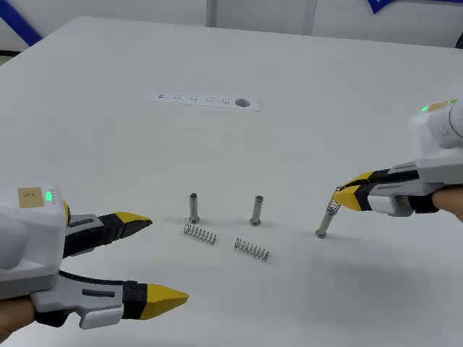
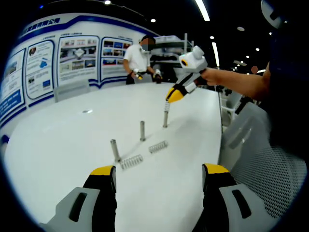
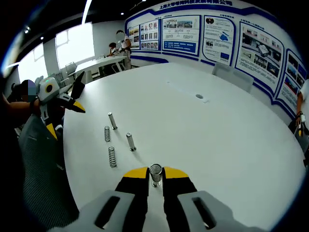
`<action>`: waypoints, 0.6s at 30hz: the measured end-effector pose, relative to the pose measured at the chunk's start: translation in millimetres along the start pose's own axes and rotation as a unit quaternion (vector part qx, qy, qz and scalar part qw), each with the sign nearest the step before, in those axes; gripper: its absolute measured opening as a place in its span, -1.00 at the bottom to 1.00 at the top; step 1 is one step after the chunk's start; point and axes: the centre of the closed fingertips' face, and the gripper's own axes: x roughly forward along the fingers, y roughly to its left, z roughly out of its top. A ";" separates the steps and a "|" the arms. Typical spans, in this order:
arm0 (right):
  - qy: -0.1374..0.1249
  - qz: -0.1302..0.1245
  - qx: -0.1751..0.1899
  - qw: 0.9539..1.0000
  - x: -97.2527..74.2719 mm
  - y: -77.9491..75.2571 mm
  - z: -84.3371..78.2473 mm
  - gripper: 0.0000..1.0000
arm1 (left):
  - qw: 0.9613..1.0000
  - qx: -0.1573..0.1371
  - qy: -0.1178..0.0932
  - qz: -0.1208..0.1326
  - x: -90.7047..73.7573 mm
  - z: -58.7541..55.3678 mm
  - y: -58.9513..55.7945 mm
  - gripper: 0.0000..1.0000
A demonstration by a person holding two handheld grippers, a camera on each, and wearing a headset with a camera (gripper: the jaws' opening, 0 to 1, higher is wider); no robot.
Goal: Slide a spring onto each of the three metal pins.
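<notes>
My right gripper (image 1: 338,198) is cut off at the head view's right edge. The spring (image 3: 155,170) covers the top of its pin (image 1: 322,228). Wall posters (image 3: 179,35): lettering illegible.

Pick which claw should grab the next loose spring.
Left. The left claw is open, empty, and nearest the loose spring by the left pin. The right claw is shut on the third spring at the far-right pin.

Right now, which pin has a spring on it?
The rightmost pin, with a spring held on its top by the right gripper; the left pin and middle pin are bare.
</notes>
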 end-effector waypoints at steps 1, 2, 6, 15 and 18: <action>0.001 0.000 0.000 1.000 1.0 0.1 -1.1 -0.77 | 1.000 0.000 0.001 0.000 0.0 -0.2 0.1 0.47; 0.002 0.001 0.000 1.000 1.6 0.6 -1.8 -0.77 | 1.000 0.000 0.001 0.000 0.0 -0.2 0.1 0.47; 0.003 -0.001 -0.001 1.000 5.0 0.5 -3.8 -0.77 | 1.000 -0.001 0.000 0.002 -0.4 -0.2 0.8 0.47; 0.010 -0.004 -0.003 1.000 16.1 0.9 -11.9 -0.77 | 1.000 -0.002 0.001 0.003 -0.6 -1.0 1.7 0.47; 0.013 -0.007 -0.004 1.000 19.5 0.1 -15.4 -0.77 | 1.000 -0.002 0.001 0.003 -0.6 -1.1 1.8 0.47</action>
